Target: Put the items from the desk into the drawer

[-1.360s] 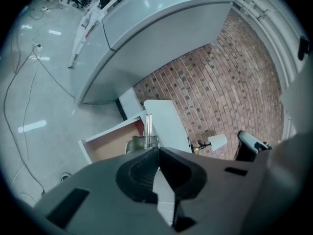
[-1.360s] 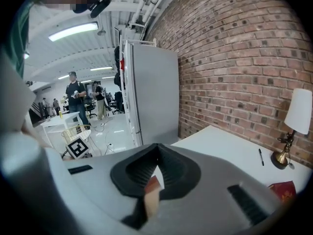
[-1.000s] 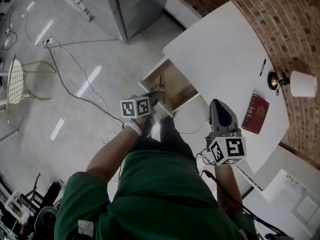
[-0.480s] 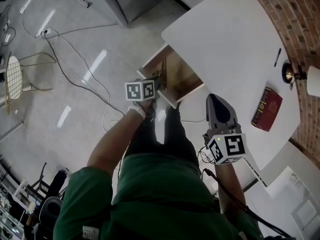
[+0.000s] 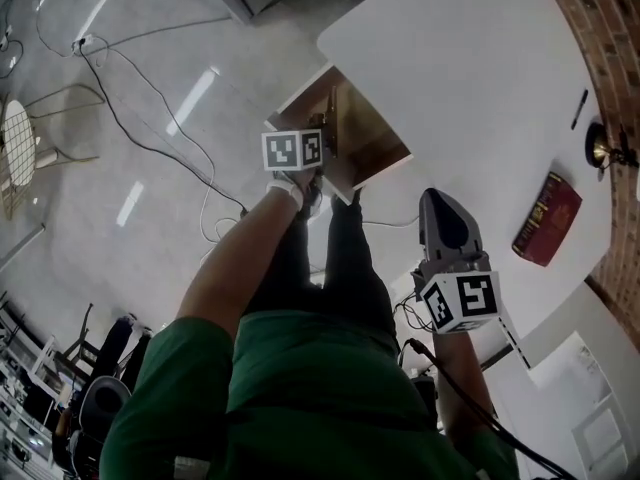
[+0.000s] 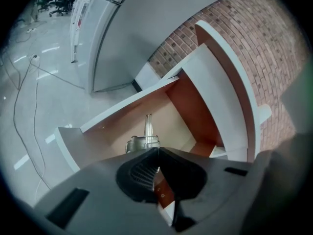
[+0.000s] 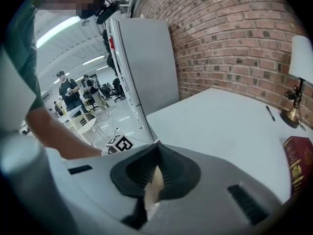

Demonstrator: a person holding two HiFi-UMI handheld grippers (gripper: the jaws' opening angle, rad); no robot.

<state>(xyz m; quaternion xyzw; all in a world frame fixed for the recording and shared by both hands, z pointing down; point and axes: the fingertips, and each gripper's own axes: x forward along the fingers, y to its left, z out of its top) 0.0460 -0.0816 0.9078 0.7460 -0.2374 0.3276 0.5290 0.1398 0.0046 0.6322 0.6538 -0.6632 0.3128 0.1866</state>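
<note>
From the head view, my left gripper (image 5: 316,154) covers its own jaws and part of the drawer (image 5: 375,143). The lamp (image 5: 603,148) runs off the right edge. In the right gripper view the book (image 7: 299,165) is cut off and its print is too small to read. A metal piece (image 6: 143,142) sits half hidden beyond my left jaws, and I cannot tell what it is.

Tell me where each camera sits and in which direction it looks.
Head view: on the person's head, looking steeply down at the desk, open drawer, left gripper and right gripper; torso, legs, arms show.
Left gripper view: on the left gripper, looking past shut jaws into the drawer; no body part shows.
Right gripper view: on the right gripper, looking over the desk towards the brick wall; the left forearm shows.
Shared: head and right gripper views both show the red book and lamp.
</note>
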